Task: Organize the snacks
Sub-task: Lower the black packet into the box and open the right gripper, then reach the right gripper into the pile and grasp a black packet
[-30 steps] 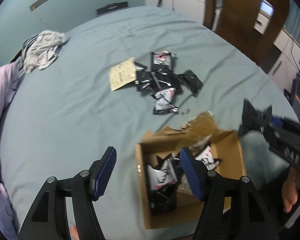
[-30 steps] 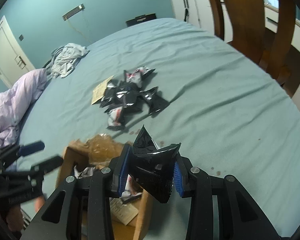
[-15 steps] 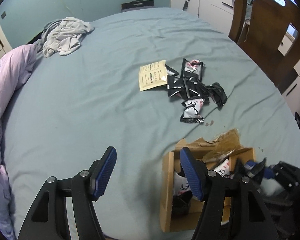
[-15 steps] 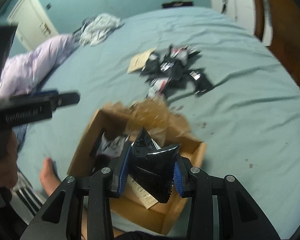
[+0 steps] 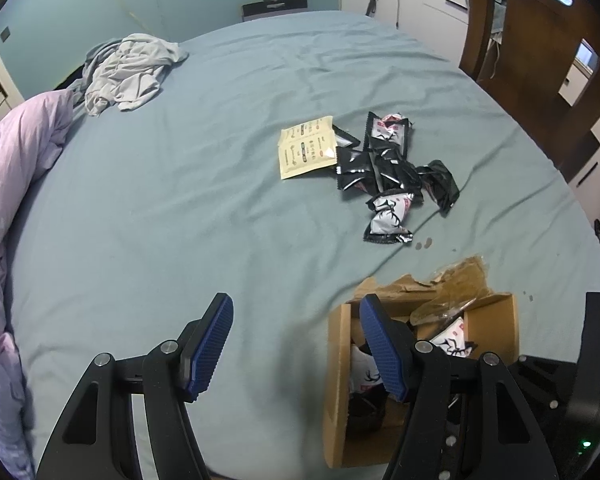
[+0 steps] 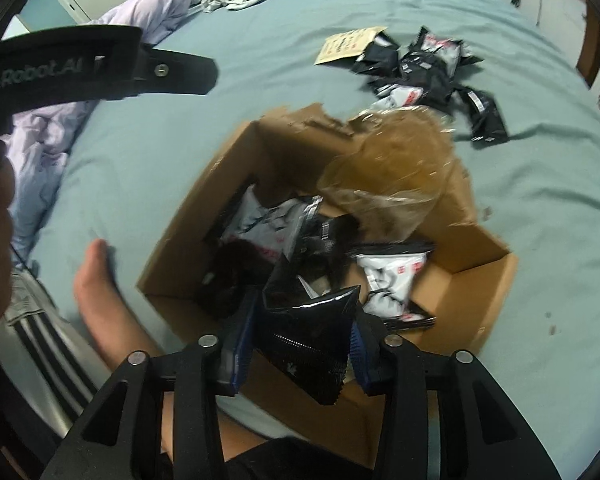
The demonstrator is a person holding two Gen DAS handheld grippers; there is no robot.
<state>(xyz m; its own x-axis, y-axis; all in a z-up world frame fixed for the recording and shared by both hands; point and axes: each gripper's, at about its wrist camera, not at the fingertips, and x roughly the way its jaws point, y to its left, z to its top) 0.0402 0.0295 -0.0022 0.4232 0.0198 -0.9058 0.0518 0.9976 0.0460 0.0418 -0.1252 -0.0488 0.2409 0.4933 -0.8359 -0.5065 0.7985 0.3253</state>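
One black snack packet (image 6: 306, 338) pinched in my right gripper (image 6: 300, 344) above the cardboard box (image 6: 482, 280); the crinkled plastic film (image 6: 384, 168) at its far wall could snag the drop. Left gripper (image 5: 296, 344) spread, idle.

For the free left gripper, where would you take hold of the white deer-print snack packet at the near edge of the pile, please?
Grip the deer-print packet by its crimped near end, coming from above on the box side with the open left gripper. That end lies flat on the sheet, clear of the black packets overlapping its far end.
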